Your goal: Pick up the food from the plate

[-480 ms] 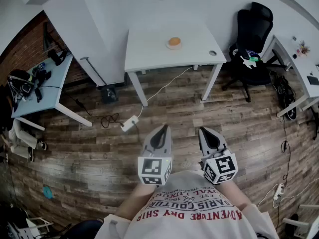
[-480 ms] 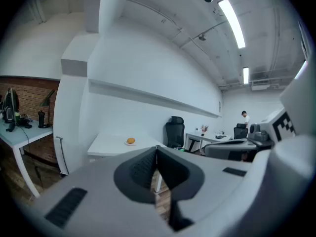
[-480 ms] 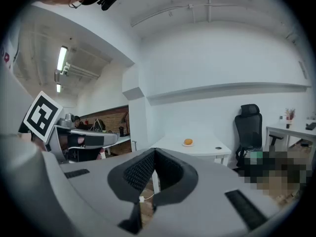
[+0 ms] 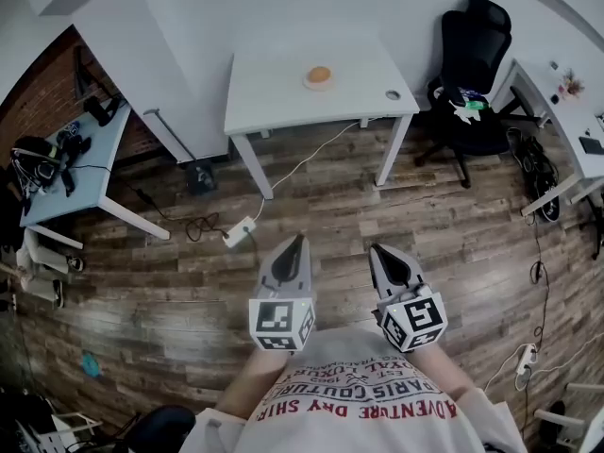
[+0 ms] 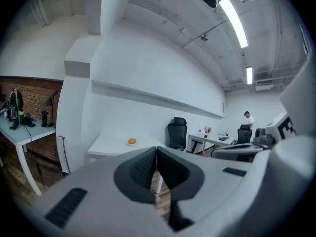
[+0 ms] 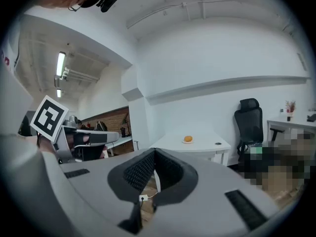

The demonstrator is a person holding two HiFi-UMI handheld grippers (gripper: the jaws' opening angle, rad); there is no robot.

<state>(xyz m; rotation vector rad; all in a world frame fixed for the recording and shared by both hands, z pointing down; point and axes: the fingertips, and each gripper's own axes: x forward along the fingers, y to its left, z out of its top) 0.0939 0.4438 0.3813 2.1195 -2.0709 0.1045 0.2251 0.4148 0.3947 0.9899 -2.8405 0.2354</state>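
Note:
An orange round piece of food (image 4: 319,74) lies on a small plate (image 4: 319,83) on a white table (image 4: 283,92) far ahead of me. The same food (image 5: 132,141) shows small in the left gripper view, and the food (image 6: 187,138) again in the right gripper view. My left gripper (image 4: 298,241) and right gripper (image 4: 377,249) are held side by side close to my body, well short of the table. Both are shut with nothing between their jaws. In its own view the left gripper (image 5: 156,149) has its tips together, as does the right gripper (image 6: 154,151).
A small dark disc (image 4: 393,94) lies at the table's right end. A black office chair (image 4: 477,50) stands to the right, a pale blue desk (image 4: 71,163) to the left. A power strip (image 4: 237,231) and cables lie on the wooden floor between me and the table.
The table and the floor have slid slightly left and up in the head view, and both grippers sit a little higher in the picture. Both stay shut.

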